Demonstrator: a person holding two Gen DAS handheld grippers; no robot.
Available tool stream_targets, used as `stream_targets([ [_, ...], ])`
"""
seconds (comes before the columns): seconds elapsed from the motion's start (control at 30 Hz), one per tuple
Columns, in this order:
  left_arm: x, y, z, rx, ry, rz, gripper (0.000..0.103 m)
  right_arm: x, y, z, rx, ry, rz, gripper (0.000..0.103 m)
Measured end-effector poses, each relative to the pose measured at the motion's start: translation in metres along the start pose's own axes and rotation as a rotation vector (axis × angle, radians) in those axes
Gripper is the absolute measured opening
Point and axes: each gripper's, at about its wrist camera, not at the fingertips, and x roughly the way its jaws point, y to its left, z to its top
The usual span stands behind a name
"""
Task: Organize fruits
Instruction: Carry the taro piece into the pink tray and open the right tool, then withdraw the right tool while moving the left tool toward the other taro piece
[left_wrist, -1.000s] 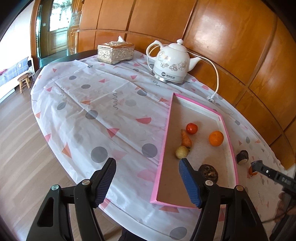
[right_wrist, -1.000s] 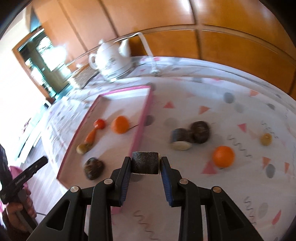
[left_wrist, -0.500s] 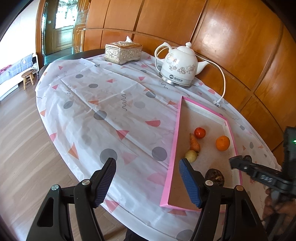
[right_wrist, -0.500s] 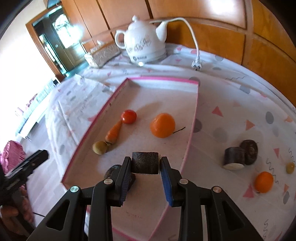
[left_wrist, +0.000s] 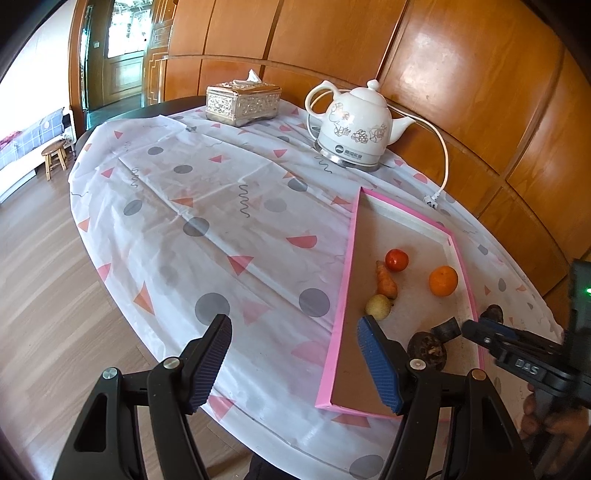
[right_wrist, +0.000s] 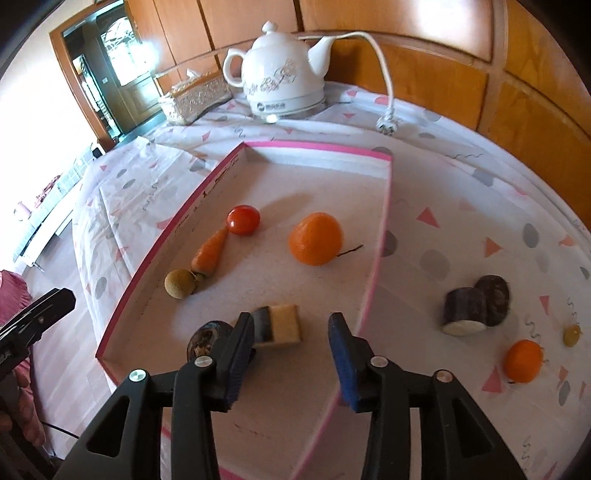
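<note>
A pink-rimmed tray (right_wrist: 380, 236) (left_wrist: 345, 280) holds a tomato (right_wrist: 243, 220), a carrot (right_wrist: 209, 252), an orange (right_wrist: 315, 238), a small yellow-green fruit (right_wrist: 180, 283), a dark round fruit (right_wrist: 205, 338) and a dark-skinned cut piece (right_wrist: 279, 325). My right gripper (right_wrist: 291, 332) is open just above the tray, with the cut piece lying free by its left finger. My left gripper (left_wrist: 293, 343) is open and empty over the tablecloth, left of the tray. Outside the tray lie two dark cut pieces (right_wrist: 476, 304), a second orange (right_wrist: 523, 360) and a small yellow fruit (right_wrist: 571, 335).
A white electric kettle (left_wrist: 354, 127) with cord and plug (right_wrist: 386, 125) stands behind the tray. A silver tissue box (left_wrist: 242, 103) sits at the far table edge. The oval table has a patterned cloth (left_wrist: 207, 206); wood panelling runs behind it.
My right gripper has opened and let go of the dark cut piece, which now lies in the tray. The left gripper has shifted slightly; its view moved right.
</note>
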Motion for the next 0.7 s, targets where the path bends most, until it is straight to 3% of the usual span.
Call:
stream_targets([
  [0.07, -0.001, 0.0, 0.0, 0.0, -0.001, -0.002, 0.071, -0.012, -0.006, -0.004, 0.017, -0.017, 0.005, 0.051],
  [0.3, -0.003, -0.005, -0.001, 0.012, -0.004, -0.008, 0.071, -0.048, -0.035, -0.019, 0.039, -0.057, -0.062, 0.053],
  [0.5, -0.003, -0.009, -0.001, 0.026, -0.004, -0.01, 0.071, -0.08, -0.083, -0.04, 0.086, -0.058, -0.178, 0.058],
  [0.7, -0.005, -0.018, -0.002, 0.053, -0.01, -0.014, 0.071, -0.122, -0.153, -0.065, 0.178, -0.047, -0.359, 0.058],
])
